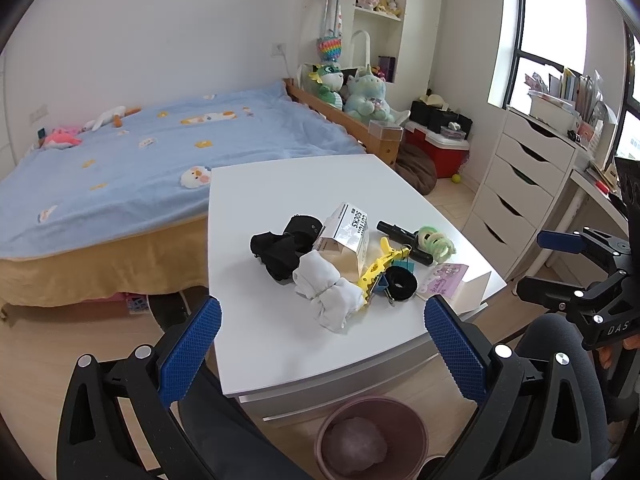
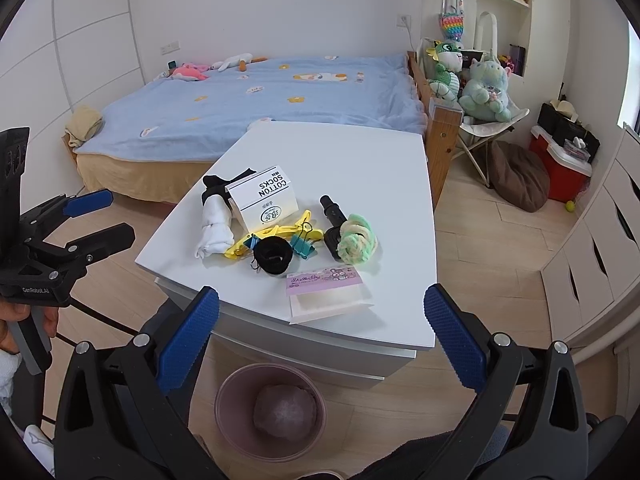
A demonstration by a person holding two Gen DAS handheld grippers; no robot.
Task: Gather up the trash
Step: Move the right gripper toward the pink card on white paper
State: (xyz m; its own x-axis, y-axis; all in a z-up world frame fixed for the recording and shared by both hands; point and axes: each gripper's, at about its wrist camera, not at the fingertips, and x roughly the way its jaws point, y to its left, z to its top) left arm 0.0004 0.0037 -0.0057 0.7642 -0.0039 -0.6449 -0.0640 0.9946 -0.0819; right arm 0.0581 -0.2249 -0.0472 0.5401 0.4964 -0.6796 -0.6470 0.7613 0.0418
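A white table [image 1: 280,184] [image 2: 344,152] holds a pile: a "COTTON SOCKS" card box [image 1: 346,232] [image 2: 264,198], white socks [image 1: 328,292] [image 2: 214,224], black socks [image 1: 280,248], a yellow clip [image 1: 378,266] [image 2: 272,236], a black scrunchie [image 1: 402,282] [image 2: 272,256], a green scrunchie [image 1: 436,240] [image 2: 358,236] and a pink card package [image 1: 444,282] [image 2: 326,288]. A pink bin [image 1: 372,436] [image 2: 270,408] stands on the floor below the table's near edge. My left gripper [image 1: 322,344] and right gripper [image 2: 320,336] are both open and empty, short of the table.
A bed with a blue blanket [image 1: 132,160] [image 2: 260,92] lies behind the table. White drawers [image 1: 520,184] [image 2: 600,248] stand on the right. A red cooler [image 1: 444,148] [image 2: 560,172] and a brown cushion [image 2: 518,176] sit on the floor beyond.
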